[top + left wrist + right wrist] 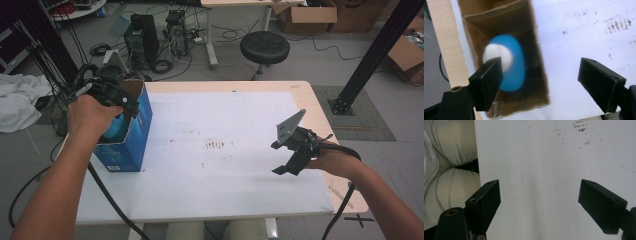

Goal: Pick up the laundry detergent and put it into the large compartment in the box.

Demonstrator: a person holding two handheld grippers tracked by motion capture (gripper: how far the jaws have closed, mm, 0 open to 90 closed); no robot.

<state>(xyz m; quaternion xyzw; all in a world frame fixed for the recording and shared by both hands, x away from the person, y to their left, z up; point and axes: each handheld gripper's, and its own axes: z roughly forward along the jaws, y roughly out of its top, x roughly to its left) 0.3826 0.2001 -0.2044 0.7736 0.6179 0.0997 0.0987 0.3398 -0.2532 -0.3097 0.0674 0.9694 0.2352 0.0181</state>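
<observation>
Blue bottle (511, 65) with white cap sits inside the blue box (141, 131) at the table's left, my left tongs (539, 82) wide open above it, right tongs (541, 205) open and empty; a careless lift could clip the box rim and tip it.

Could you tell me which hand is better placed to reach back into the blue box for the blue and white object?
Left. The left gripper hangs open right over the blue box, looking down on the blue and white object inside. The right gripper is open too, but far across the white table.
</observation>
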